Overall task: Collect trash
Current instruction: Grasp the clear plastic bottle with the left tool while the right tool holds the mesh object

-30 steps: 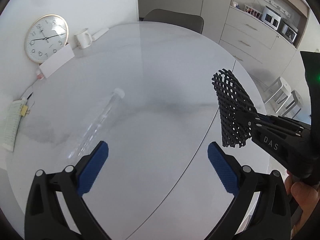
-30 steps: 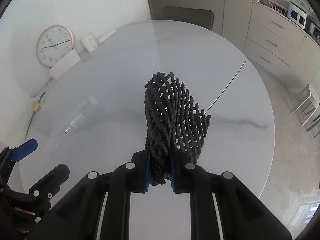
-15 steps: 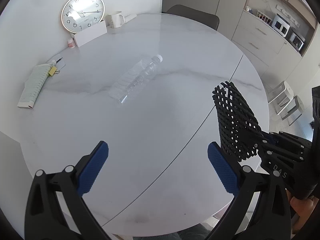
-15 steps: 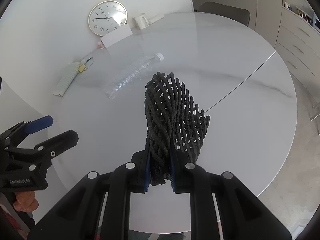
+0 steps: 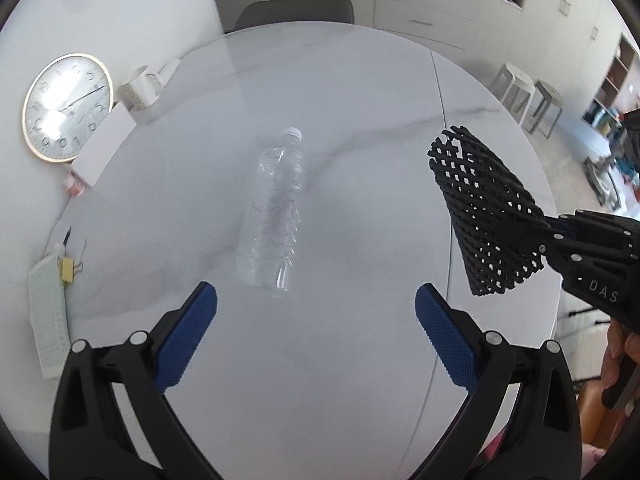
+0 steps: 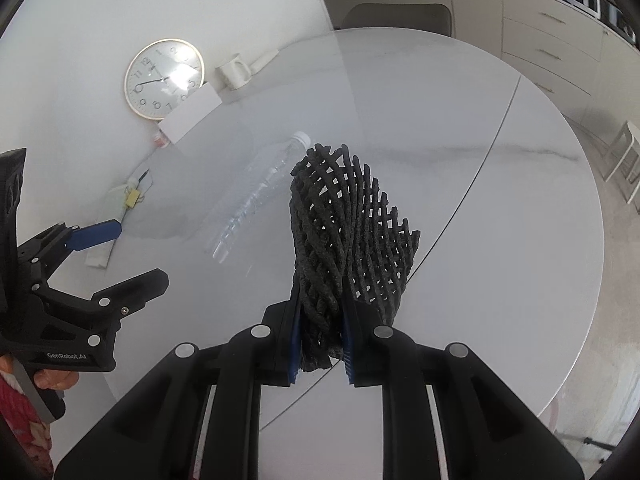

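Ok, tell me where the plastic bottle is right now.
The plastic bottle lies on its side mid-table, cap pointing away, just ahead of the open left tool; in the right wrist view it sits left of the black mesh.

Clear plastic bottle (image 5: 276,216); glossy marble-look table (image 5: 360,120); black foam netting (image 5: 488,216).

Round white marble table (image 5: 360,92), grey-veined, glossy, with a thin seam running across its right part.

- Clear plastic bottle (image 5: 276,212), white cap, lying on its side near the middle of the surface, cap toward the far edge.
- Round wall clock (image 5: 66,108), gold rim, propped at the left edge against the wall.
- White box (image 5: 106,140), just in front of the clock.
- White mug (image 5: 140,90), at the far-left edge beside the box.
- Paper pad with yellow binder clip (image 5: 46,312), at the near-left edge.
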The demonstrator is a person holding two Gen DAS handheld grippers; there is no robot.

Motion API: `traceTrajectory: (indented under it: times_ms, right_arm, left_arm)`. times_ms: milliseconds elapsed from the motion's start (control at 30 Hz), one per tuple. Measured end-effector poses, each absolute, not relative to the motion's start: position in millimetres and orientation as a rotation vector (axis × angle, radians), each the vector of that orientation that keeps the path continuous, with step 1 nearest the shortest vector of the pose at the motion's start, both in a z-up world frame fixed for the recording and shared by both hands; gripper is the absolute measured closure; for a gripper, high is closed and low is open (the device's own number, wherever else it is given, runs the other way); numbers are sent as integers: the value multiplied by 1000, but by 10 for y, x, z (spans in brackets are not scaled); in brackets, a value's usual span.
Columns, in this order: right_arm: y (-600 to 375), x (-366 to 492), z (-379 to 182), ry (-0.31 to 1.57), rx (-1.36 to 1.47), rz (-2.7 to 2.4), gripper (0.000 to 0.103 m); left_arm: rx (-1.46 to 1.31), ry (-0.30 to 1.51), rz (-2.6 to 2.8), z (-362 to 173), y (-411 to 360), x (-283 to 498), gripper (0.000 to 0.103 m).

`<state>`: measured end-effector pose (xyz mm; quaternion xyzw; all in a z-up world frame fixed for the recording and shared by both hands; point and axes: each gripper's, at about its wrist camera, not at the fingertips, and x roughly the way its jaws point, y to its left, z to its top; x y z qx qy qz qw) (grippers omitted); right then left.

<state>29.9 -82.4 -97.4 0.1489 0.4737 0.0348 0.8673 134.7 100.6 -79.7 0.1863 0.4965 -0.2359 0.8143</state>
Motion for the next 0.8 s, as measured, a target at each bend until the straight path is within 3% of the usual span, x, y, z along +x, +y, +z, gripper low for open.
traceTrajectory:
  times_ms: [800]
  right_arm:
    - [-776, 1257, -1261, 1102, 310, 85, 84]
  left_arm:
    - [476, 1338, -677, -1888, 560, 2924, 8]
